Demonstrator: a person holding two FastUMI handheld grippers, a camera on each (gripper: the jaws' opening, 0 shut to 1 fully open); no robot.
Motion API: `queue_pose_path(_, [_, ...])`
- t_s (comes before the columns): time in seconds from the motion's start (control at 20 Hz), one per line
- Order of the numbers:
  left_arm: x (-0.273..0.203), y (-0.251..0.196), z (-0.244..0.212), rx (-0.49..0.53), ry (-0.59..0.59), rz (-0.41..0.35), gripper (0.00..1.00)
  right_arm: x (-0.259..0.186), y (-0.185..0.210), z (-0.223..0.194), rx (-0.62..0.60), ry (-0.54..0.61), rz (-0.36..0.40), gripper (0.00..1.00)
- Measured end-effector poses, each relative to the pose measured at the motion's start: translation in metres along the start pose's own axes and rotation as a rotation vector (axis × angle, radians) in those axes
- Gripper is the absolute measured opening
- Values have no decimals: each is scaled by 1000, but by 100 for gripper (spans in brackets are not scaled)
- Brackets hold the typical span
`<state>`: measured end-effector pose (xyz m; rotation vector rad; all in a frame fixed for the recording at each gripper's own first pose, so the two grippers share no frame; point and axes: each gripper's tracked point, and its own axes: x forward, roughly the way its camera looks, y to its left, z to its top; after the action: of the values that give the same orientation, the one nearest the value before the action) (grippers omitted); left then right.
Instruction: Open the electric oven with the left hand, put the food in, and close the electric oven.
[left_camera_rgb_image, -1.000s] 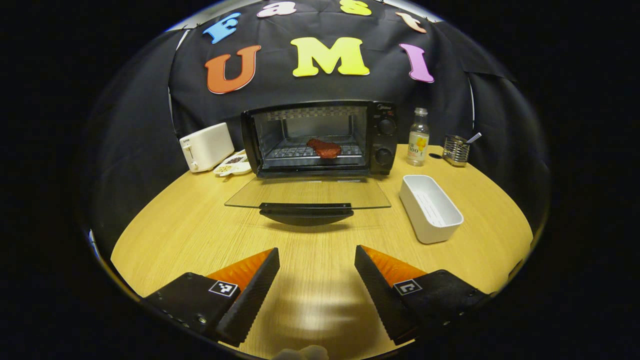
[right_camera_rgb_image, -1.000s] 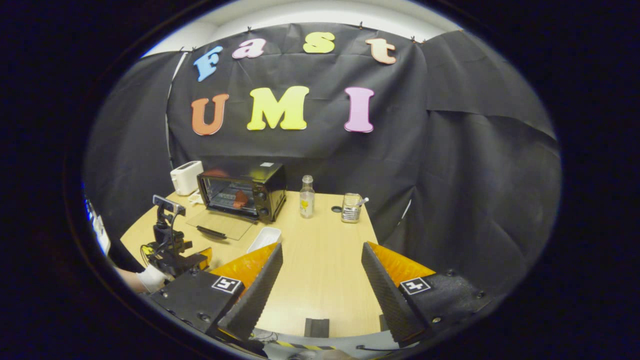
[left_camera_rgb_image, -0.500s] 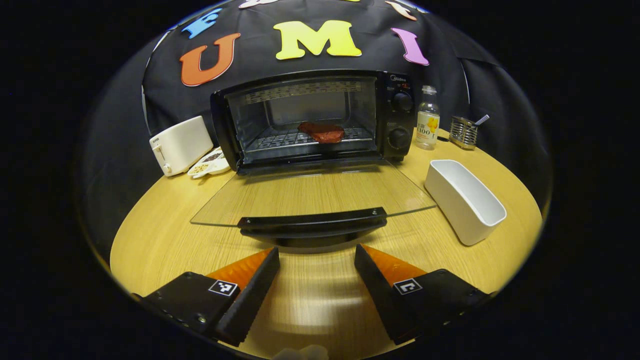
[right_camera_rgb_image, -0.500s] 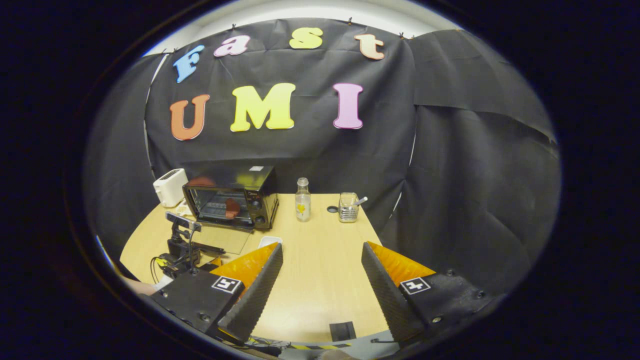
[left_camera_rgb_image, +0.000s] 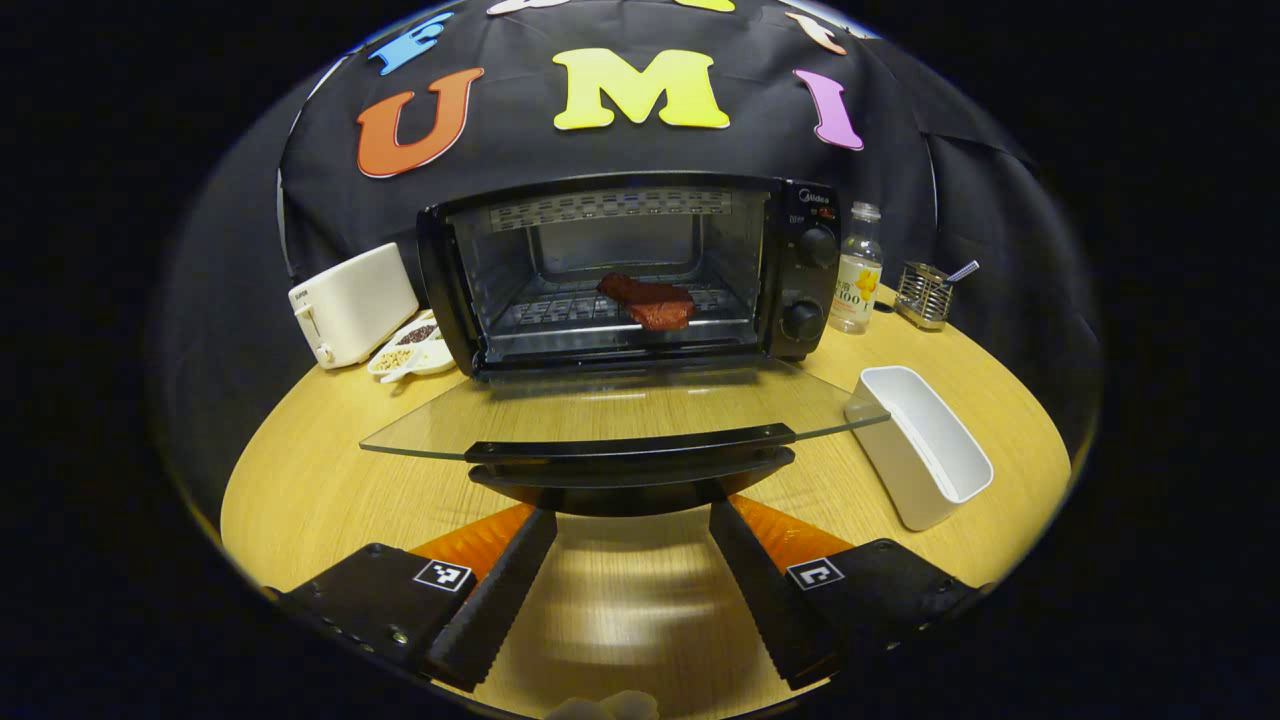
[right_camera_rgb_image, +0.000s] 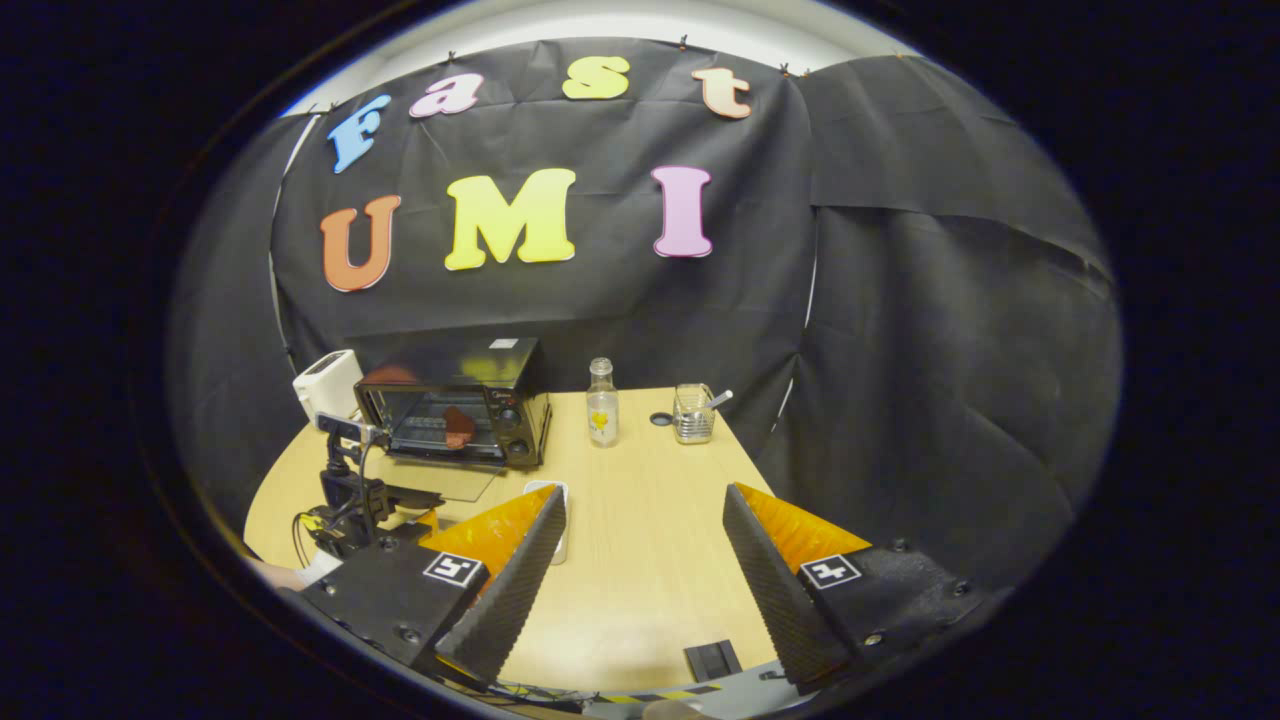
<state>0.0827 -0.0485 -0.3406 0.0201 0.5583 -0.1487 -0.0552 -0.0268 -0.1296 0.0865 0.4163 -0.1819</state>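
left tool (left_camera_rgb_image: 632, 515) spread wide under the open oven (left_camera_rgb_image: 620, 265) door's handle (left_camera_rgb_image: 630, 455), meat (left_camera_rgb_image: 648, 301) inside; right tool (right_camera_rgb_image: 640, 515) wide open, empty.

The left gripper (left_camera_rgb_image: 632, 520) has closed in on the black electric oven (left_camera_rgb_image: 640, 265) over the last second. A second ago it hung well back above the tabletop (left_camera_rgb_image: 330, 470); now its fingertips reach under the black bar handle (left_camera_rgb_image: 630, 452) of the lowered glass door (left_camera_rgb_image: 620, 410), which covers their tips, with the jaws spread as wide as before. The door's front edge sits a little higher in the left gripper view than half a second ago. In the right gripper view the oven has slid left and grown smaller, as the right gripper (right_camera_rgb_image: 640, 560) has drawn away.
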Motion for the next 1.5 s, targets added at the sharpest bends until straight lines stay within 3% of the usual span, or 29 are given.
queue_pose_path(0.55, [-2,10,99,-1,-125,-12,98,5,-12,10,63,-36,-26,100])
queue_pose_path(0.8, [8,6,133,81,-193,-8,98,3,-21,13,86,-57,-48,100])
queue_pose_path(1.2, [8,-19,130,10,-178,-46,97,-2,-35,2,77,-18,-64,100])
queue_pose_path(1.5, [-34,-52,128,-27,-210,-81,98,-23,-58,-9,74,2,-69,100])
